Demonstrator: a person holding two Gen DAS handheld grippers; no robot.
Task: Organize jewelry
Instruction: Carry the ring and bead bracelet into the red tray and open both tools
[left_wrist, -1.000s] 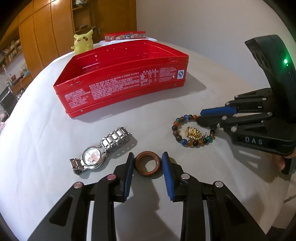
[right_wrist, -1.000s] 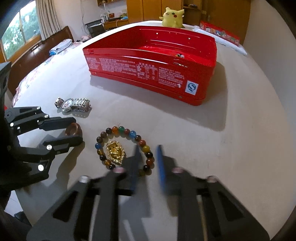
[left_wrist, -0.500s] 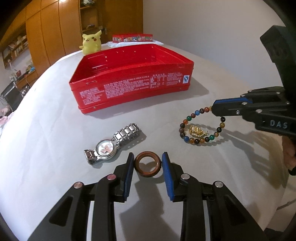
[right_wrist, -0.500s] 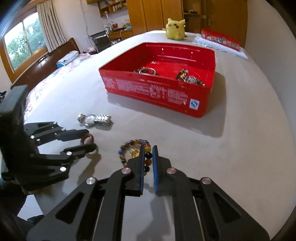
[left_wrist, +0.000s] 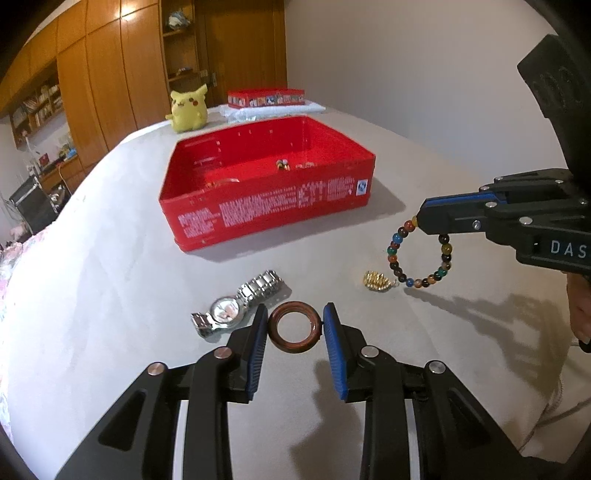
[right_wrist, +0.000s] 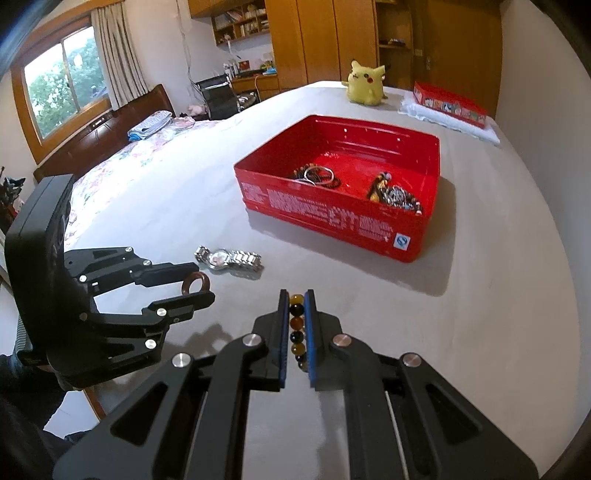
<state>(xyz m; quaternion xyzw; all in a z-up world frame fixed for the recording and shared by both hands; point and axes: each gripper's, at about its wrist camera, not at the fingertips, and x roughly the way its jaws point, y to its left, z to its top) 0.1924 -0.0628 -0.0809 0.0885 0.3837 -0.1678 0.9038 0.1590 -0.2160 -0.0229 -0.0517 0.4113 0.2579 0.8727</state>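
While hanging from right hand-held gripper (right_wrist: 296, 310), bead bracelet (left_wrist: 417, 254) multicoloured.

The right gripper (right_wrist: 296, 325) has closed on the bead bracelet (left_wrist: 417, 254) and lifted it, leaving the gold charm (left_wrist: 376, 281) lying uncovered. The left gripper (left_wrist: 295, 325) has raised the brown ring (left_wrist: 294, 327), and the red box (left_wrist: 266, 184) now sits mid-frame.

your right claw (right_wrist: 296, 325) pinches the multicoloured bead bracelet (left_wrist: 419, 254), which hangs clear of the bed. your left claw (left_wrist: 294, 328) clamps the brown ring (left_wrist: 294, 326). the silver watch (left_wrist: 236, 304) and gold charm (left_wrist: 376, 281) lie before the open red tin (left_wrist: 273, 210), which holds more jewelry.
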